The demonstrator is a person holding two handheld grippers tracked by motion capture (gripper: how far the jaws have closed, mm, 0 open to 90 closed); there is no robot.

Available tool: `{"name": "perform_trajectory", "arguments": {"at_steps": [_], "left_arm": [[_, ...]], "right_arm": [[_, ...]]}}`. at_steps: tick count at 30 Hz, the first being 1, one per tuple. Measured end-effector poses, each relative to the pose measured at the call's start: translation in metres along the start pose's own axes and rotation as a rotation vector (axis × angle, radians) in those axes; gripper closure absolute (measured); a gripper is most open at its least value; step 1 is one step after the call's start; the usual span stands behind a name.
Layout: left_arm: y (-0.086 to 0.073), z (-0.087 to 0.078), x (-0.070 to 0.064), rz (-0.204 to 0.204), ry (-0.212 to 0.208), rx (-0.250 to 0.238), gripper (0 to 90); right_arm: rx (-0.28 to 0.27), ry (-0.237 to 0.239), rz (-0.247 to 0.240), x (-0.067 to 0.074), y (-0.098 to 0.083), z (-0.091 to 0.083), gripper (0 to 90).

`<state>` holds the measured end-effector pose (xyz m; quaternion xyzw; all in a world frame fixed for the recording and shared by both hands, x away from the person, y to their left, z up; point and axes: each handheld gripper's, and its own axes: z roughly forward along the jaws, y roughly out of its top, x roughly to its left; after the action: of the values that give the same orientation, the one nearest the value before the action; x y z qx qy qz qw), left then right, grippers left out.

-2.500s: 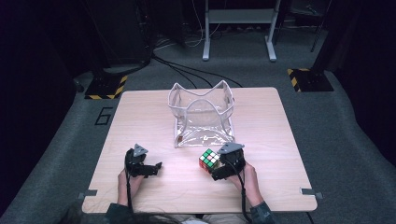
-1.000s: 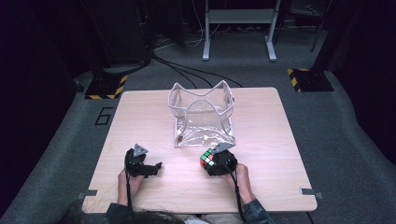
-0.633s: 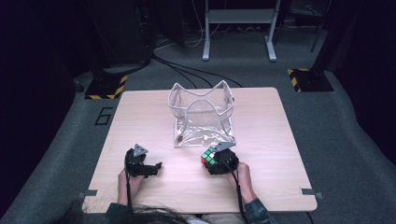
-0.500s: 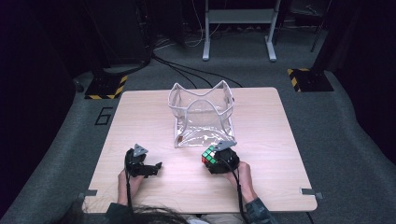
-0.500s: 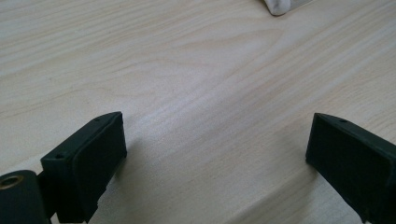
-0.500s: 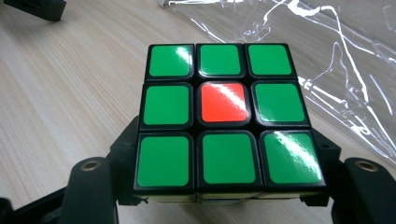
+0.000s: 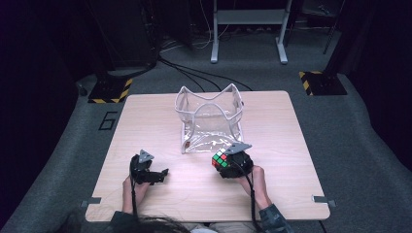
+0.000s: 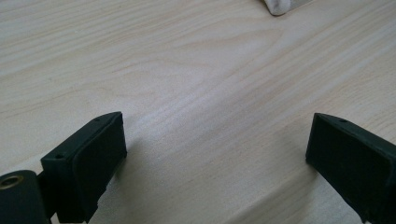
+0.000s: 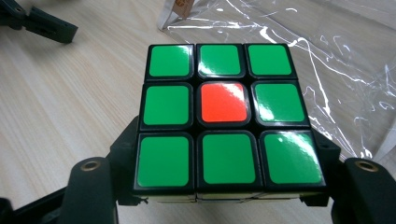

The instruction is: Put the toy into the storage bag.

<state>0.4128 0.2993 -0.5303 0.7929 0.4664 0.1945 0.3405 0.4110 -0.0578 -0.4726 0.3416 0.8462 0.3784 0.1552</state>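
Lower centre, the right gripper point(image 7: 228, 162) clamps a puzzle cube point(image 7: 220, 159) beside the clear bag point(image 7: 210, 119), probably for bagging; the left gripper point(image 7: 158, 175) gapes wide, idle.

- Table point(image 7: 145, 121): pale wood-grain top, rounded corners, metal brackets at the near corners.
- Floor point(image 7: 369, 145): grey carpet; a "6" marked point(image 7: 108, 121) left of the table.
- Base plates with yellow-black hazard stripes point(image 7: 111, 91), point(image 7: 321, 82): one on each side behind the table.
- Grey metal stand point(image 7: 248, 19): at the back.
- Black cables point(image 7: 194, 77): across the floor.
- Surroundings: dark.
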Motion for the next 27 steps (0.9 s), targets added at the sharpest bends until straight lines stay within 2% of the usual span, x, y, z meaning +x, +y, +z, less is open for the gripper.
{"name": "perform_trajectory", "arguments": {"at_steps": [12, 17, 27], "left_arm": [[0.0, 0.0, 0.0, 0.0, 0.0, 0.0, 4.7], [0.0, 0.0, 0.0, 0.0, 0.0, 0.0, 4.7], [0.0, 0.0, 0.0, 0.0, 0.0, 0.0, 4.7]], "right_arm": [[-0.012, -0.018, -0.027, -0.005, 0.01, -0.012, 33.1], [-0.002, -0.019, -0.023, -0.005, 0.016, -0.016, 33.1], [-0.017, 0.001, -0.03, -0.009, 0.027, -0.025, 33.1]]}}
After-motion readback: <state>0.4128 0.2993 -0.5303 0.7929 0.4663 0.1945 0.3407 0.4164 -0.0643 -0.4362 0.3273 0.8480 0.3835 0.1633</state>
